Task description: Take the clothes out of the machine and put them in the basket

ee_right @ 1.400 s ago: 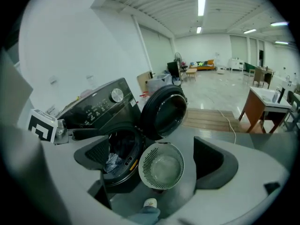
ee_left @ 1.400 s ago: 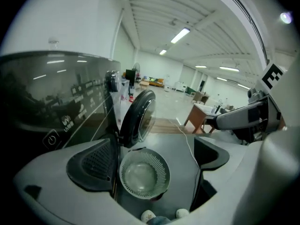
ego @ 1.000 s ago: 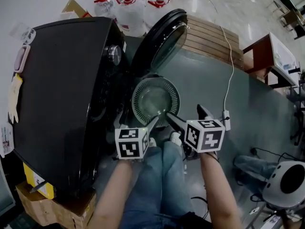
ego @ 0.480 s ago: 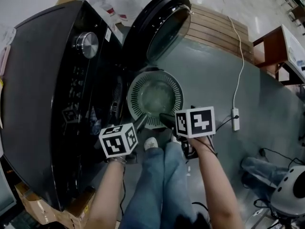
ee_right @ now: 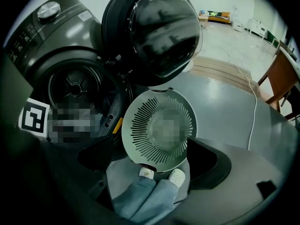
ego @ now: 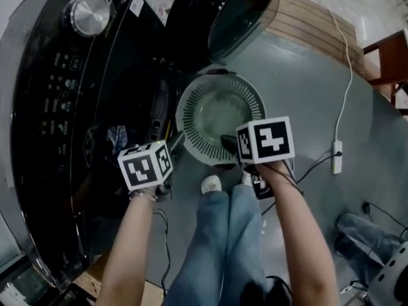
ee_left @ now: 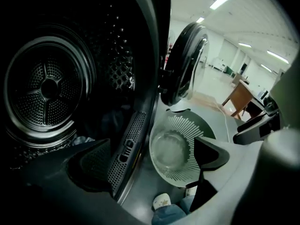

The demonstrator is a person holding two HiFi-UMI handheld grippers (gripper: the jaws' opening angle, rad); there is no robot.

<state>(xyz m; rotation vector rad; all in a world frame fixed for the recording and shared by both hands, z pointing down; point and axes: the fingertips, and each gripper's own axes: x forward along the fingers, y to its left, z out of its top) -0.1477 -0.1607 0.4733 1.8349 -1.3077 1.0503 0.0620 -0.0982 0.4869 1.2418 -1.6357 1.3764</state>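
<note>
We have lowered both grippers to the open machine (ego: 51,75). Our left gripper (ego: 173,143) gapes wide and empty. Our right gripper (ego: 228,143) has just been closing slightly, jaws still apart, nothing between them. The clothes (ego: 118,136) lie in the drum (ee_left: 47,88), at nine o'clock of the empty basket (ego: 256,107).

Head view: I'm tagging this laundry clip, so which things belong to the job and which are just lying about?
Job: machine, its open door, clothes in the drum, basket.
Lying about: power strip, wooden platform, brown table.
</note>
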